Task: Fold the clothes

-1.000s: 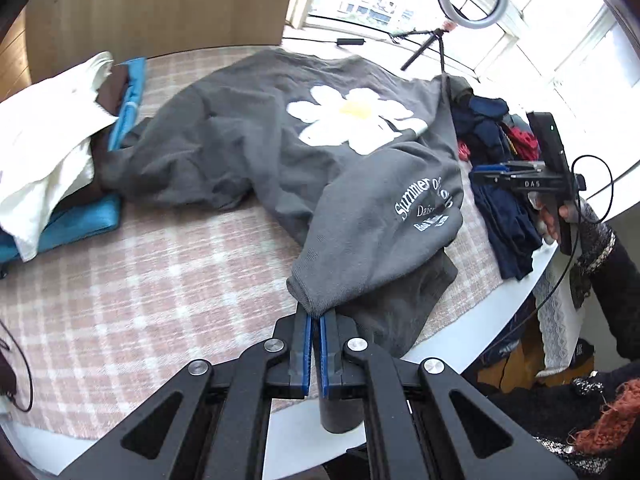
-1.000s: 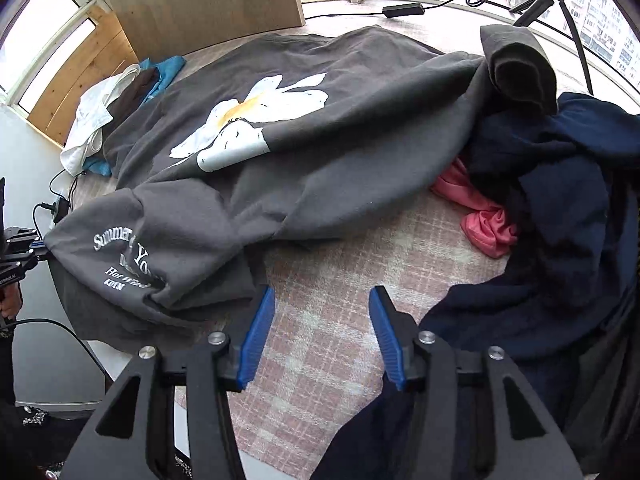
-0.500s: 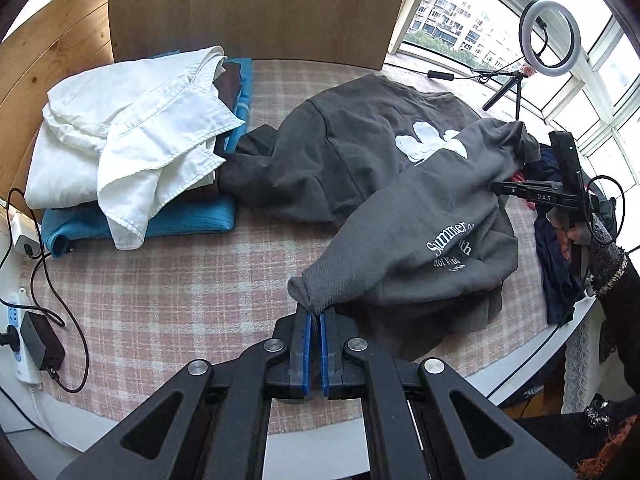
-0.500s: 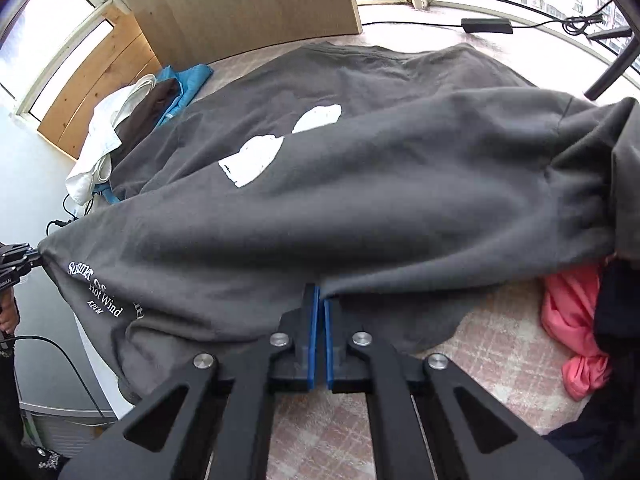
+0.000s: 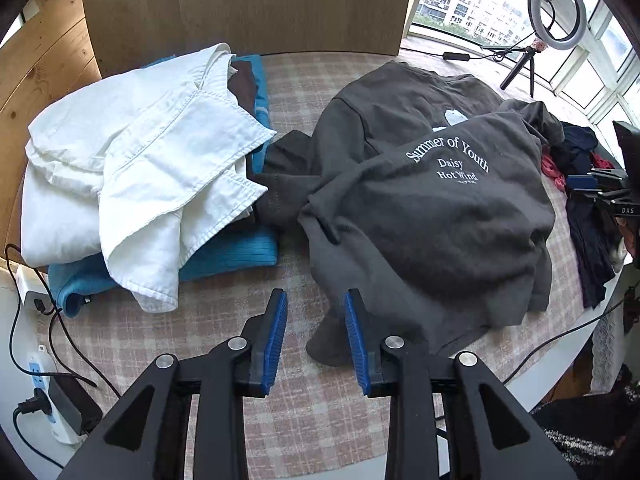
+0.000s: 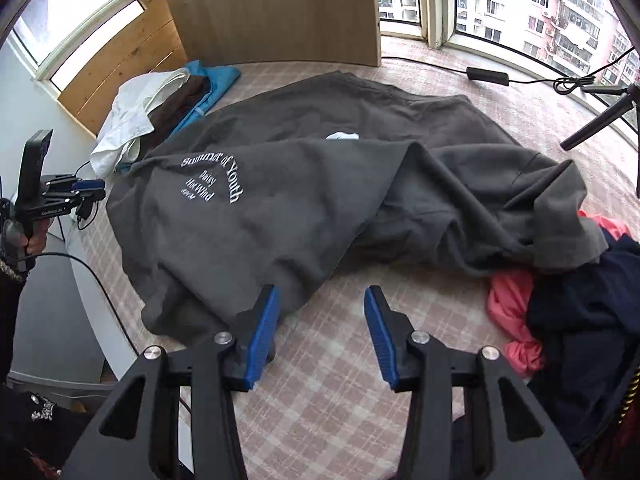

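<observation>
The dark grey sweatshirt (image 5: 424,216) is lying in a loose heap across the middle of the checked tablecloth (image 5: 312,396), one half thrown over the other so that the white lettering (image 5: 448,160) is facing up and only a scrap of the white flower print (image 5: 454,117) is peeking out from under the fold. It is looking like thick, soft fleece: heavy enough to sag and drag, limp enough to bunch, not slippery, so it is probably wanting a pinch at a firm edge such as the cuff (image 5: 330,344) or the hem rather than in the slack middle. That cuff is resting between the spread fingers of the left gripper (image 5: 316,336), which is gripping nothing. The right gripper (image 6: 320,328) is hanging likewise with its fingers parted, its left pad lying against the near edge of the sweatshirt (image 6: 280,216), nothing held. To the left, a folded stack is sitting with a white shirt (image 5: 136,168) on top of a blue garment (image 5: 232,252). To the right, a navy garment (image 6: 584,312) and a pink one (image 6: 512,308) are waiting in a heap, touching the grey sleeve.
</observation>
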A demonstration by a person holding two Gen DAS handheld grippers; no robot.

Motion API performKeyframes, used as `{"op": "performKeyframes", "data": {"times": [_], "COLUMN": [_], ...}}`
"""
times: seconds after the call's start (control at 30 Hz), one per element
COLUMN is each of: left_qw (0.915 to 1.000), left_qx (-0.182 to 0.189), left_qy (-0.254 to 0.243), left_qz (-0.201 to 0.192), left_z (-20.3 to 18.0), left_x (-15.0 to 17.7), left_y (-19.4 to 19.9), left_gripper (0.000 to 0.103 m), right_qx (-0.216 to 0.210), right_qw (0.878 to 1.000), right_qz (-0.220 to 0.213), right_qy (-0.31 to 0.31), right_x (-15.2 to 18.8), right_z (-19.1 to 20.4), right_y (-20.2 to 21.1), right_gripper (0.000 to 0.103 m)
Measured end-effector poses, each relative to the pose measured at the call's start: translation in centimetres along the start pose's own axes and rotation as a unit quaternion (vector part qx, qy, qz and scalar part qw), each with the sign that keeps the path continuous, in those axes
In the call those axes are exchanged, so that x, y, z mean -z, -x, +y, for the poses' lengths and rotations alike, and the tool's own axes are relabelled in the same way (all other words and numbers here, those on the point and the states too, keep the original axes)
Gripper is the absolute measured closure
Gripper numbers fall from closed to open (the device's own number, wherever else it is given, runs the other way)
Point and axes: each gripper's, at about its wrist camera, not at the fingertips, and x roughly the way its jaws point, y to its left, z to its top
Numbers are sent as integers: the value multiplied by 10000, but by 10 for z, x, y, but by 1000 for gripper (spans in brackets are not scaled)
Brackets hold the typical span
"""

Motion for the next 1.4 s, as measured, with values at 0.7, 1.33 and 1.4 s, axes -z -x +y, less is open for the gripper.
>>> {"op": "performKeyframes", "data": {"times": [0.7,1.33,1.4], "left_qw": [9965,9956,9973], "left_qx": [243,-347,-114], "left_qy": [-753,-709,-474], "left_qz": [-288,506,548], "left_z": [-41,-52,-40], "left_x": [0,-117,-104], "left_y": [18,-54,-53], "left_gripper": [101,97,98], "right_qx": [539,1858,1631], "right_qw": [9933,9794,9796], "right_qz": [-526,155,177], "right_qy": [880,-775,-1158], "right_x": [59,-50,-43], "right_z": [88,-83,-101], "right_y": [5,21,13], "right_gripper": [93,91,87]}}
